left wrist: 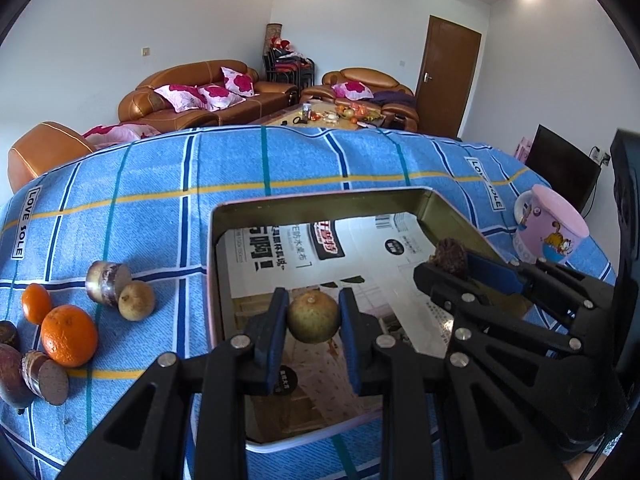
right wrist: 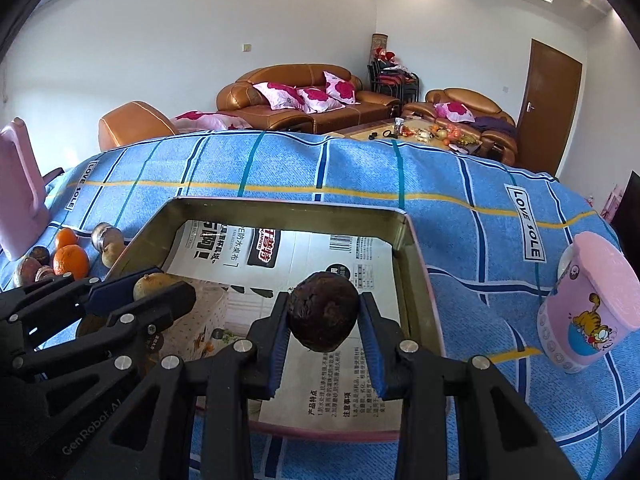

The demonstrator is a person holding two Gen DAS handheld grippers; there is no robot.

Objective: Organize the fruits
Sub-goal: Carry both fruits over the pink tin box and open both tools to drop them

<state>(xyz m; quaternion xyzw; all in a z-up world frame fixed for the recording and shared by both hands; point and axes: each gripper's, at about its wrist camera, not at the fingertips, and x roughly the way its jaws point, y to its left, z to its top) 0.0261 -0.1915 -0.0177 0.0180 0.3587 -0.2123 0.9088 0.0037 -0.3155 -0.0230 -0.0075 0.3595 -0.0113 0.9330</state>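
Currently both grippers hover over the tin tray (right wrist: 412, 276): left gripper (left wrist: 313, 318) clamps a greenish fruit (left wrist: 313, 316), right gripper (right wrist: 323, 318) a dark fruit (right wrist: 323, 312); released high, either might bounce out.

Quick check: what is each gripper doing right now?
Left gripper: shut on round yellow-green fruit.
Right gripper: shut on dark brown wrinkled fruit.

Open tin ahead, clutter on both flanks

You have free room above the rectangular metal tin (right wrist: 416, 280); its raised walls block low passes, loose oranges (left wrist: 69, 335) crowd your left, the pink cartoon cup (right wrist: 582, 312) stands on your right.
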